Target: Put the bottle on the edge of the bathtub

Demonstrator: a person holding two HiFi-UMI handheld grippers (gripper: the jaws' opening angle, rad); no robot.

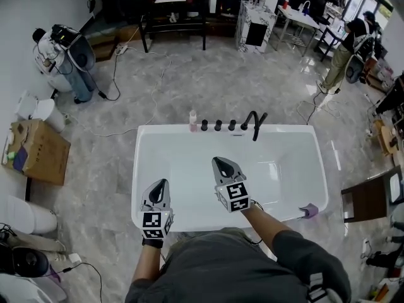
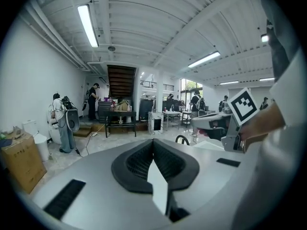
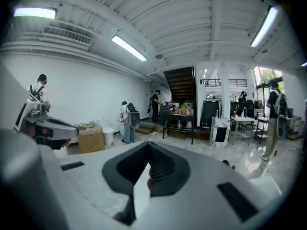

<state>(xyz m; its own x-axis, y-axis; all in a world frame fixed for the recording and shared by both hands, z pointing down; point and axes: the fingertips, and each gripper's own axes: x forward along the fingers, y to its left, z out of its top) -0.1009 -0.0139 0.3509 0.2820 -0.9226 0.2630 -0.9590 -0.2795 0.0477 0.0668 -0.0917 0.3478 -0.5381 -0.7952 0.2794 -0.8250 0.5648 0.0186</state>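
A small pink bottle (image 1: 192,120) stands upright on the far rim of the white bathtub (image 1: 146,169), just left of the row of black tap knobs (image 1: 218,125) and the black spout (image 1: 255,124). Both grippers hover over the tub's near half, pointing away from me and well short of the bottle. My left gripper (image 1: 161,182) is near the front left corner, and its jaws meet with nothing between them in the left gripper view (image 2: 153,142). The right gripper (image 1: 222,161) is over the tub's middle, jaws together and empty (image 3: 147,146).
A purple item (image 1: 309,211) lies on the tub's front right rim. A cardboard box (image 1: 38,150) and a white machine (image 1: 63,55) stand at the left, a black bench (image 1: 173,19) at the back. A person (image 1: 344,55) stands far right, and cables trail over the marble floor.
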